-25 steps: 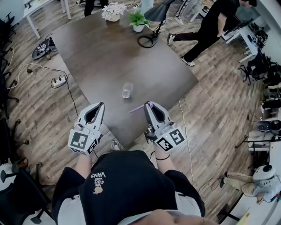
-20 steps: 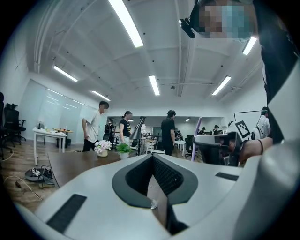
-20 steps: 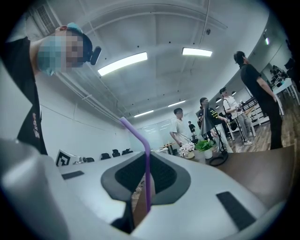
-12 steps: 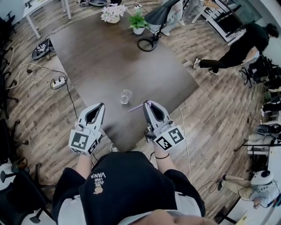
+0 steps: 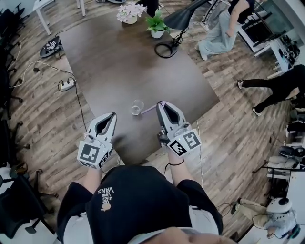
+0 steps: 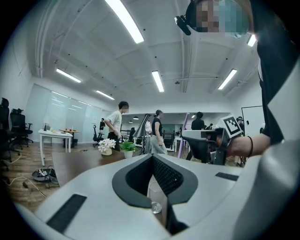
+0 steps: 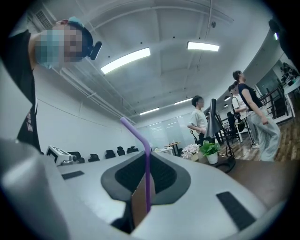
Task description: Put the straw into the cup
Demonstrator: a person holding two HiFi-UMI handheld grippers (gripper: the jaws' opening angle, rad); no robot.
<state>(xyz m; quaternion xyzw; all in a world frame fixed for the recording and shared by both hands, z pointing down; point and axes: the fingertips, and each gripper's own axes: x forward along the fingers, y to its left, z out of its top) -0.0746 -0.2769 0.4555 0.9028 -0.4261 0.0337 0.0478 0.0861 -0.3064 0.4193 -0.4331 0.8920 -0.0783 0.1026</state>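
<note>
**Right claw clamped on straw, cup not yet reached**

The right gripper (image 5: 160,104) was closed on the purple straw (image 5: 149,109). In the right gripper view the straw stood pinched between the two jaws, and its bent top leaned toward 11 o'clock. In the head view the straw's free end stuck out from the jaw tips toward 8 o'clock, over the table (image 5: 114,57), and did not touch the cup (image 5: 137,106).

The left gripper (image 5: 112,115) had its jaws nearly together with nothing between the pads. In the left gripper view the cup showed only through the thin slit between the jaws, standing on the table further ahead.

The cup was a clear glass, upright and apparently empty, near the table's near edge. It sat at about 10 o'clock from the right gripper's tips and about 2 o'clock from the left gripper's tips, closer to the right gripper. The straw's free end was just beside it at about 5 o'clock.

At the far end of the table, toward 12 o'clock, stood a potted plant (image 5: 157,24), white flowers (image 5: 129,10) and a black lamp (image 5: 177,20). A power strip (image 5: 66,85) lay on the wooden floor at 9 o'clock from the table. People stood or walked off at 2 o'clock.
</note>
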